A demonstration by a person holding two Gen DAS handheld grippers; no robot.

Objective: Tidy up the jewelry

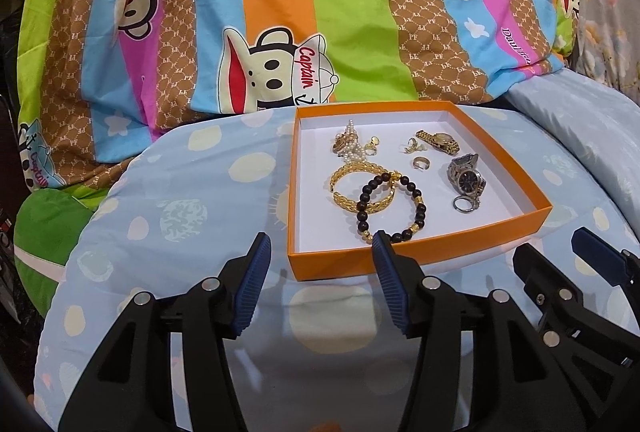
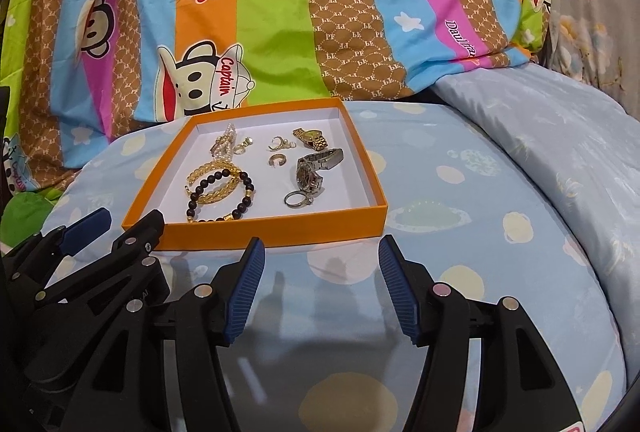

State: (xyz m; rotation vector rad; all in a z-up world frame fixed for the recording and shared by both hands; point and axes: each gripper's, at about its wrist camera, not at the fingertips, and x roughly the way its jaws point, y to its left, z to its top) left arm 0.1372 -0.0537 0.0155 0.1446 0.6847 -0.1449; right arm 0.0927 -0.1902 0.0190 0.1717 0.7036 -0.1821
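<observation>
An orange box [image 1: 420,252] [image 2: 280,228] with a white floor lies on the light blue dotted cover. It holds a black bead bracelet [image 1: 418,210] [image 2: 248,188] overlapping a gold bracelet [image 1: 340,176] [image 2: 200,174]. A pearl cluster [image 1: 352,142], a gold watch [image 1: 438,141] [image 2: 312,138], a silver watch [image 1: 466,176] [image 2: 312,172] and small rings [image 1: 420,162] are also inside. My left gripper [image 1: 320,238] [image 2: 132,214] stands open at the box's near left corner with nothing between its fingers. My right gripper [image 2: 321,242] [image 1: 554,244] is open just in front of the near wall, also empty.
A bright striped cartoon blanket [image 1: 280,12] rises right behind the box. A pale blue quilt [image 2: 540,136] is bunched up at the right. The dotted cover [image 2: 460,232] curves down toward the near and left edges.
</observation>
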